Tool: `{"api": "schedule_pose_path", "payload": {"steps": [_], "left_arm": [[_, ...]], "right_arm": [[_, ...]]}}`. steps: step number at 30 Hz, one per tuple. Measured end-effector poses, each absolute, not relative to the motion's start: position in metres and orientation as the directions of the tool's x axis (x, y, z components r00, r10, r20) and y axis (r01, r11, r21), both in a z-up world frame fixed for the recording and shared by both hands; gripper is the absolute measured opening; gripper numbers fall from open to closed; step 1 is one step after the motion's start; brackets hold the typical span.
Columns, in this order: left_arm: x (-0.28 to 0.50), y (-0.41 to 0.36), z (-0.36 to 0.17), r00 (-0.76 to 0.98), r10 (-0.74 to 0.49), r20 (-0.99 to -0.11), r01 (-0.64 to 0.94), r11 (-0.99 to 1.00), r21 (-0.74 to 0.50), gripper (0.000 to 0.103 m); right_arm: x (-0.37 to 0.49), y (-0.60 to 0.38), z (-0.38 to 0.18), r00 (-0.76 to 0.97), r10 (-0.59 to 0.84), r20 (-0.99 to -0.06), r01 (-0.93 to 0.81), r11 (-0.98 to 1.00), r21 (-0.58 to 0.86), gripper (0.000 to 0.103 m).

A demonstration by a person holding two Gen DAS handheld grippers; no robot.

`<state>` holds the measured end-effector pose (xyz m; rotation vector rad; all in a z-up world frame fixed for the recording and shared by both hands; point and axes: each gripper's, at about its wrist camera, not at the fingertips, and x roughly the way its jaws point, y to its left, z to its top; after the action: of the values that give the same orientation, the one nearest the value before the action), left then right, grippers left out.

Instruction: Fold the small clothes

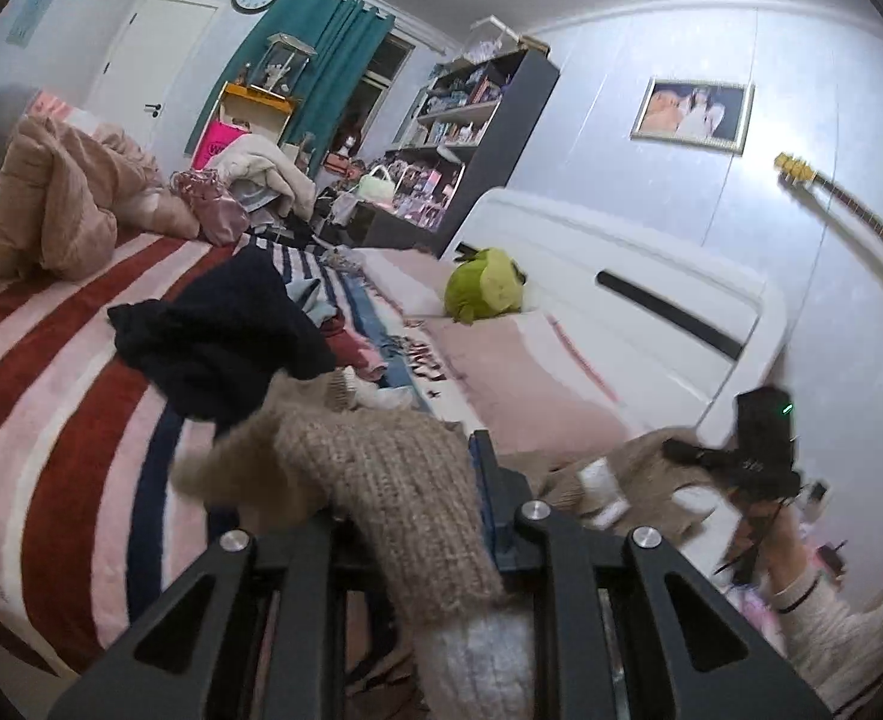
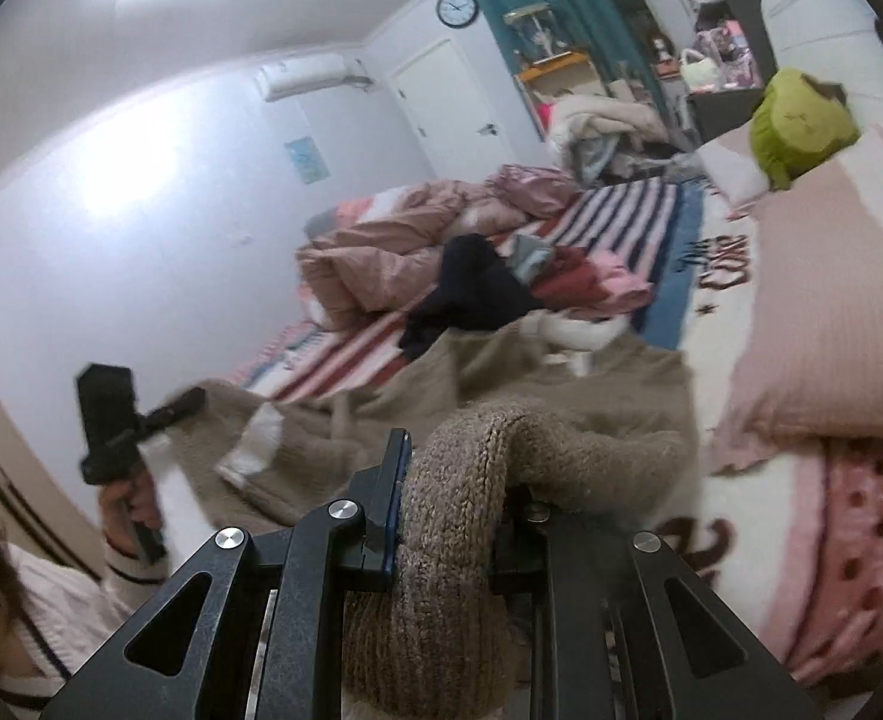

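A beige knitted sweater [image 1: 381,468] hangs between both grippers above the striped bed. My left gripper [image 1: 417,480] is shut on one thick knit edge of it; the fabric drapes over its left finger and hides it. My right gripper [image 2: 459,480] is shut on the other knit edge of the sweater [image 2: 561,414], whose body sags toward the bed with white patches showing. The right gripper also shows in the left wrist view [image 1: 705,456], and the left gripper shows in the right wrist view [image 2: 183,405], each pinching the sweater.
A pile of clothes lies mid-bed: a dark navy garment [image 1: 219,336], red and pink pieces [image 2: 585,282]. A crumpled pink duvet [image 1: 63,210], a pink pillow [image 2: 831,312], a green plush [image 1: 483,288] and the white headboard [image 1: 621,300] surround it.
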<state>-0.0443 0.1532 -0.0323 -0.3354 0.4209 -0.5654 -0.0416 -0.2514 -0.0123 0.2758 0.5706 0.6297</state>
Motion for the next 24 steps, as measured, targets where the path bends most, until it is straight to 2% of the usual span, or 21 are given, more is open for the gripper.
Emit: {"api": "schedule_pose_path", "payload": {"steps": [4, 10, 13, 14, 16, 17, 19, 20, 21, 22, 23, 24], "left_arm": [[0.022, 0.144, -0.045, 0.772, -0.54, -0.337, 0.399, 0.823, -0.404, 0.017], [0.177, 0.128, -0.082, 0.743, -0.439, -0.505, 0.282, 0.89, -0.359, 0.019], [0.246, 0.116, -0.113, 0.716, -0.349, -0.604, 0.209, 0.934, -0.292, 0.027], [0.265, 0.112, -0.125, 0.695, -0.335, -0.636, 0.192, 0.939, -0.286, 0.031], [0.293, 0.109, -0.146, 0.638, -0.36, -0.68, 0.2, 0.931, -0.306, 0.049], [0.299, 0.11, -0.15, 0.619, -0.388, -0.683, 0.213, 0.92, -0.329, 0.054], [0.297, 0.115, -0.149, 0.593, -0.456, -0.663, 0.252, 0.888, -0.385, 0.072], [0.291, 0.119, -0.144, 0.59, -0.488, -0.644, 0.283, 0.871, -0.4, 0.075], [0.284, 0.122, -0.14, 0.593, -0.501, -0.63, 0.304, 0.864, -0.402, 0.079], [0.275, 0.125, -0.134, 0.596, -0.506, -0.624, 0.323, 0.862, -0.39, 0.081], [0.268, 0.127, -0.128, 0.6, -0.502, -0.623, 0.337, 0.865, -0.372, 0.081], [0.258, 0.129, -0.123, 0.607, -0.495, -0.622, 0.35, 0.869, -0.35, 0.081]], "right_arm": [[0.005, -0.265, -0.018, 0.669, 0.564, -0.483, -0.418, 0.824, 0.383, 0.014], [0.125, -0.281, -0.051, 0.649, 0.444, -0.617, -0.282, 0.894, 0.348, 0.014], [0.191, -0.288, -0.084, 0.609, 0.406, -0.681, -0.205, 0.911, 0.359, 0.015], [0.214, -0.291, -0.102, 0.585, 0.393, -0.709, -0.174, 0.915, 0.363, 0.019], [0.235, -0.295, -0.124, 0.545, 0.385, -0.745, -0.132, 0.917, 0.377, 0.026], [0.243, -0.298, -0.135, 0.522, 0.406, -0.75, -0.122, 0.906, 0.405, 0.029], [0.244, -0.304, -0.142, 0.512, 0.457, -0.728, -0.127, 0.878, 0.462, 0.036], [0.242, -0.304, -0.142, 0.511, 0.478, -0.715, -0.138, 0.866, 0.481, 0.048], [0.238, -0.306, -0.138, 0.511, 0.498, -0.701, -0.155, 0.855, 0.494, 0.056], [0.233, -0.306, -0.132, 0.517, 0.503, -0.693, -0.174, 0.854, 0.491, 0.07], [0.226, -0.303, -0.123, 0.534, 0.493, -0.687, -0.19, 0.861, 0.471, 0.079], [0.219, -0.302, -0.116, 0.548, 0.488, -0.679, -0.206, 0.866, 0.456, 0.081]]}}
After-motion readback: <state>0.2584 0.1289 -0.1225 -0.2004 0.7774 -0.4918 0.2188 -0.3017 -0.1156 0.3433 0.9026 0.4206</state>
